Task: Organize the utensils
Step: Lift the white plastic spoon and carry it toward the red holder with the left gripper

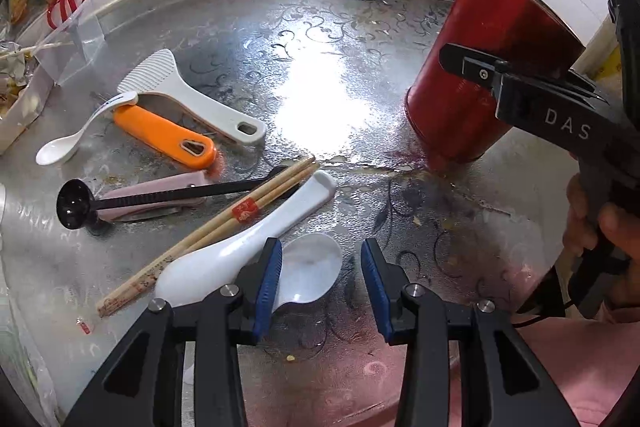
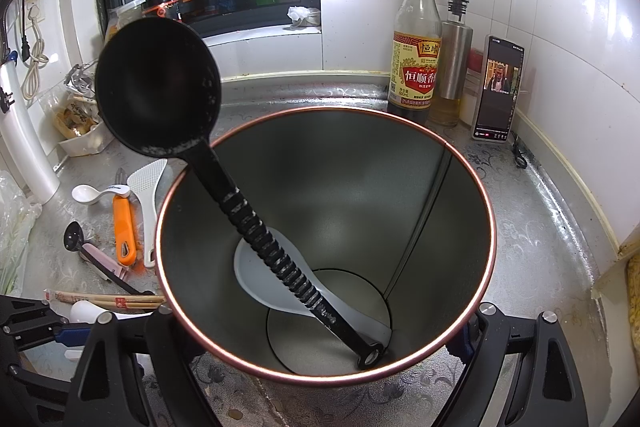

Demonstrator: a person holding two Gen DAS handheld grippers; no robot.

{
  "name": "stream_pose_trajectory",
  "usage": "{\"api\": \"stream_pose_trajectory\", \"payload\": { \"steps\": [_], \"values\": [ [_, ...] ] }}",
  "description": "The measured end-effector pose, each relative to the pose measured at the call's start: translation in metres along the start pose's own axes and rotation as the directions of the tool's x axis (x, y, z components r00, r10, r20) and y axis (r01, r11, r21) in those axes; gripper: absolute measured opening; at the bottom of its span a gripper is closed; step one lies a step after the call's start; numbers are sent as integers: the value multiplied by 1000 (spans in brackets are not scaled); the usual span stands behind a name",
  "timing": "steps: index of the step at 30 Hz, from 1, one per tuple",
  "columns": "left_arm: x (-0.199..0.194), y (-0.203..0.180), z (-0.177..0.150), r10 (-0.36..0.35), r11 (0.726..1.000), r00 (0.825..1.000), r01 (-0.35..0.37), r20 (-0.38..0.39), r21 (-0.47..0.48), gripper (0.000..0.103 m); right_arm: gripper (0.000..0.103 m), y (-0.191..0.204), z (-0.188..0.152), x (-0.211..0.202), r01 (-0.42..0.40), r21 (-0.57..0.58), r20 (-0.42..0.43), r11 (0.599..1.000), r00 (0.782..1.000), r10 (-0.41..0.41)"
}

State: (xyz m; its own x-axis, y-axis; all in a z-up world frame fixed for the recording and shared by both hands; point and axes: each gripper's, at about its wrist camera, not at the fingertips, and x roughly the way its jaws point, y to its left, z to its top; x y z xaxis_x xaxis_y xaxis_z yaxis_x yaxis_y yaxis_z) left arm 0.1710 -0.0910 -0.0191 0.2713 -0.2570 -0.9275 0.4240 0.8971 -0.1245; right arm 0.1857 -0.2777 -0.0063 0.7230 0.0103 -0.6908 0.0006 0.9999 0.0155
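Observation:
My left gripper [image 1: 321, 249] hangs open over the counter, nothing between its blue pads [image 1: 267, 283]. Just below it lie a long white spoon [image 1: 240, 243] and a second white spoon's bowl [image 1: 316, 267], beside paired chopsticks [image 1: 224, 223]. Farther left are a black scoop [image 1: 74, 205], a pink-handled tool [image 1: 160, 187], an orange-handled tool [image 1: 168, 137], a white rice paddle [image 1: 180, 95] and a small white spoon [image 1: 60, 149]. My right gripper [image 2: 320, 311] is shut on the tilted red canister [image 1: 488, 67], fingertips hidden behind its wall. A black ladle [image 2: 160, 87] and a white paddle [image 2: 256, 267] stand inside.
A vinegar bottle [image 2: 416, 67], a steel oil dispenser [image 2: 454, 67] and a propped phone [image 2: 498, 87] stand at the back right corner. Red scissors [image 1: 66, 5] and plastic bags crowd the left edge. A person's hand [image 1: 592, 223] holds the right gripper's handle.

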Motion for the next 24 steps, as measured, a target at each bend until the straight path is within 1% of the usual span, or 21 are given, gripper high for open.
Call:
{"api": "stream_pose_trajectory", "payload": {
  "steps": [6,9,14,17,24],
  "values": [
    [13,5,-6,13,1000,999,-13,-44,-16,43,91,0,0,0,0,0,0,1000,1000,0],
    [13,5,-9,4,1000,999,-5,-34,-17,44,91,0,0,0,0,0,0,1000,1000,0],
    [13,2,-14,19,1000,999,-19,-27,6,44,91,0,0,0,0,0,-1,1000,1000,0],
    [13,-2,-14,29,1000,999,-29,-25,8,41,91,0,0,0,1,0,-1,1000,1000,-1],
    [11,-5,-17,6,1000,1000,-6,-16,2,40,91,0,0,0,0,0,-1,1000,1000,0]
  ]
}}
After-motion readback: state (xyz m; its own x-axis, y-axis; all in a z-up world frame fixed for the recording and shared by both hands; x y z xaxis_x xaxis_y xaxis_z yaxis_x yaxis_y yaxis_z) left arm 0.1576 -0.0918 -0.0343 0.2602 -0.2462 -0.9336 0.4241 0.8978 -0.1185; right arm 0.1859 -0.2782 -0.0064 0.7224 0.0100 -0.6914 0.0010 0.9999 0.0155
